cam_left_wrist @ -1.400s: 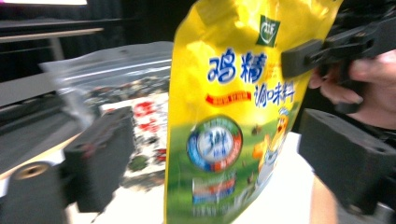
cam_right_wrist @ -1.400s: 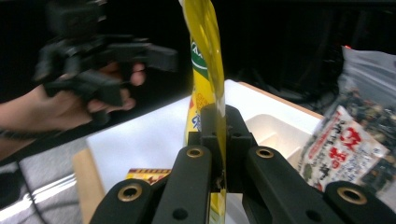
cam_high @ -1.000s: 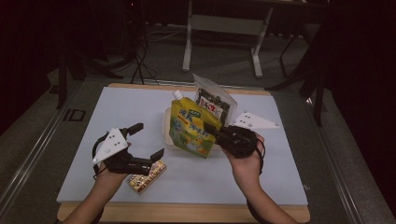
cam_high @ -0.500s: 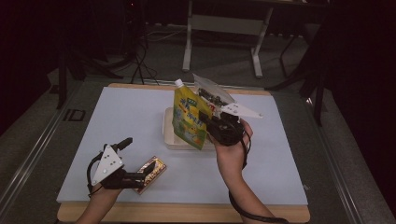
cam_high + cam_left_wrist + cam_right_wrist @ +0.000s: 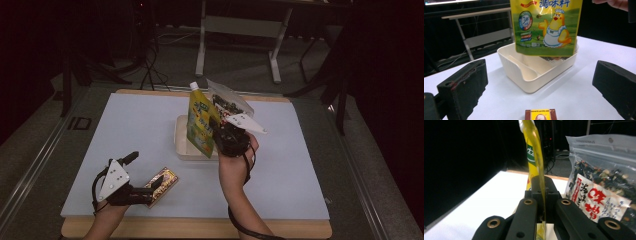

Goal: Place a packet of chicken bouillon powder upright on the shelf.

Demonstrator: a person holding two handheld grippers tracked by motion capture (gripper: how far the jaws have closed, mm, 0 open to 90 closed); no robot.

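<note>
A yellow seasoning pouch (image 5: 200, 125) with a chick print hangs upright over a cream plastic tray (image 5: 181, 145), with my right gripper (image 5: 220, 131) shut on its edge. The right gripper view has the pouch (image 5: 534, 152) edge-on, pinched between the jaws of the right gripper (image 5: 541, 192). My left gripper (image 5: 144, 173) rests low near the table's front left with its jaws wide open. A small brown and gold packet (image 5: 163, 182) lies flat at its tips. In the left gripper view the packet (image 5: 540, 114) lies between the pads (image 5: 464, 87), untouched, with the tray (image 5: 536, 72) and the pouch (image 5: 546, 25) beyond.
A clear zip bag of dried food with a red-lettered label (image 5: 229, 102) (image 5: 599, 192) stands just behind the pouch at the tray's far side. The white table top (image 5: 125, 125) has a wooden front edge. A metal stand (image 5: 240, 30) is on the dark floor beyond.
My right hand carried the pouch left and turned it upright over the tray. My left gripper sank and drew back toward the front edge beside the packet, which stayed put.
</note>
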